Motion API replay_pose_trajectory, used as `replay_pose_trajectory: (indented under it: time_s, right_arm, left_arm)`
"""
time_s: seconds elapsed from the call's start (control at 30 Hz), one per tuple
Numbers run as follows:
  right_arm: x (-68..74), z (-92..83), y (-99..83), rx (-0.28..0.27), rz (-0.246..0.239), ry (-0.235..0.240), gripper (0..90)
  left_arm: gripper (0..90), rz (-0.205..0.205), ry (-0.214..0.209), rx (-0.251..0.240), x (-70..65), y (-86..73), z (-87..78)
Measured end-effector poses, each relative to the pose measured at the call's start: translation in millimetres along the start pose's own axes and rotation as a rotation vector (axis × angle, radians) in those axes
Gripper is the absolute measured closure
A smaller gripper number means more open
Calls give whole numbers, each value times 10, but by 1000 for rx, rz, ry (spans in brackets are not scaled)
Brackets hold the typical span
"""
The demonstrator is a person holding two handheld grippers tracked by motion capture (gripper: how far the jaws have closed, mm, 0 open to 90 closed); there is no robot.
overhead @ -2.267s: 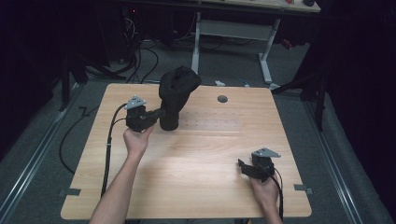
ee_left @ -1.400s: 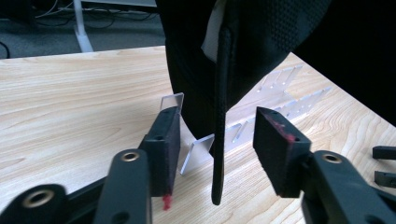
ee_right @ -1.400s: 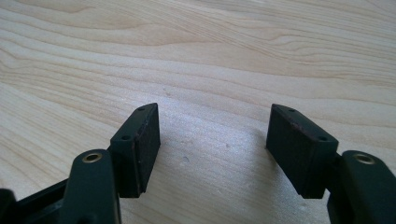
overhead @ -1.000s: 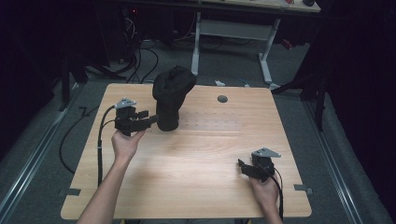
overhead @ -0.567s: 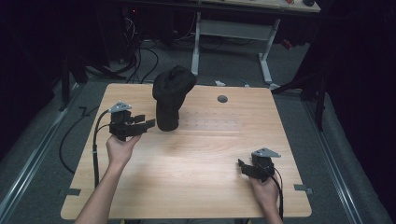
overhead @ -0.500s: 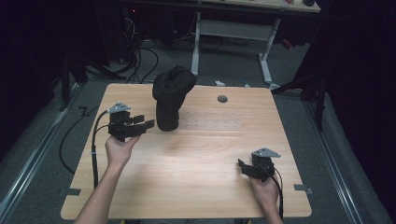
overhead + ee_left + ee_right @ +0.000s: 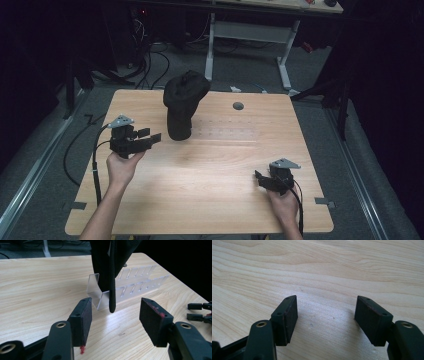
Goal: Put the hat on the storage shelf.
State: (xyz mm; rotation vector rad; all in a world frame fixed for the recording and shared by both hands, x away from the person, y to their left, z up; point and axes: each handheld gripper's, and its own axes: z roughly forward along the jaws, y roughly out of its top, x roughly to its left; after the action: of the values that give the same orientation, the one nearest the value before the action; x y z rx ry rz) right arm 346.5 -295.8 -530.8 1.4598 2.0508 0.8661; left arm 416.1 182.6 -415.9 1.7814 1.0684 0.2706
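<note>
Cap point(image 7: 184, 100): a black fabric one, soft and rounded, draped over the tall end of a clear plastic stand point(image 7: 130, 287) near the far middle of the table point(image 7: 215, 170). In the left gripper view its dark cloth hangs in folds, with a narrow black strap point(image 7: 112, 290) dangling to just above the wood. The stand is see-through, with a bent upright plate and a long low rack cut with slots that runs away from the cap.

Pale wood with wavy grain makes up the tabletop, smooth and matte, with a small round hole point(image 7: 238, 106) near the far edge.

Left gripper point(image 7: 150, 136) is held near the cap but apart from it, jaws wide apart, holding nothing; its flat pads point(image 7: 83, 322) are black with red flecks. Right gripper point(image 7: 261, 178) sits low at the near right, jaws also spread, nothing between them.
</note>
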Motion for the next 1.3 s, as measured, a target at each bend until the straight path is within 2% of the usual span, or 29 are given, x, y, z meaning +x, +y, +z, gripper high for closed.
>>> replay_pose_trajectory:
  time_s: [0.23, 0.63, 0.9, 1.3]
  right_arm:
    - [0, 0, 0, 0, 0, 0, 350]
    - [0, 0, 0, 0, 0, 0, 350]
    - [1, 0, 0, 0, 0, -1, 350]
    - [1, 0, 0, 0, 0, 0, 350]
  left_arm:
    - [438, -5, -4, -2, -18, -72, -47]
    - [441, 4, -8, 25, -72, -216, -84]
    - [432, -14, -22, 20, -105, -299, -114]
    - [426, -20, -21, 22, -145, -399, -138]
